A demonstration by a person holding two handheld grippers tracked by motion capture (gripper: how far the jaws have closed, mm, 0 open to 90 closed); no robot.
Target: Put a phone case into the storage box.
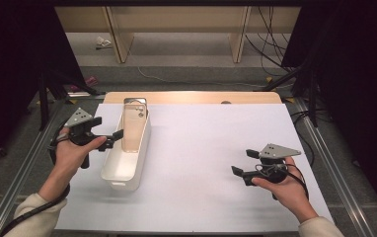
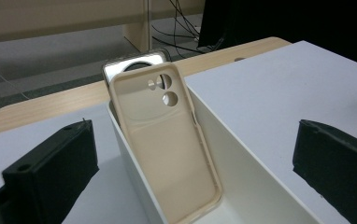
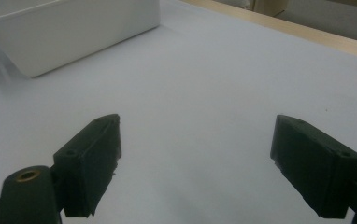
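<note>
A long white bin (image 1: 123, 182) stands on the left part of the table. A beige phone case (image 1: 133, 131) leans upright inside it at the far end, inner side facing me, with camera holes near its top (image 2: 167, 140). Behind the case a shiny phone (image 2: 137, 61) rests against the bin's far wall (image 2: 242, 154). My left gripper (image 1: 108, 127) is held just left of the bin, jaws wide open on either side of the case without touching it (image 2: 195, 140). My right gripper (image 1: 244, 162) hovers over the bare sheet at the right, open and holding nothing (image 3: 195, 135). The bin (image 3: 74, 32) lies far off it.
A white sheet (image 1: 211, 148) covers the table, and a strip of wooden tabletop (image 1: 191, 97) shows at the far edge. Metal rails (image 1: 324, 148) run along both sides. Cables and wooden furniture legs (image 1: 238, 44) lie beyond the table on the floor.
</note>
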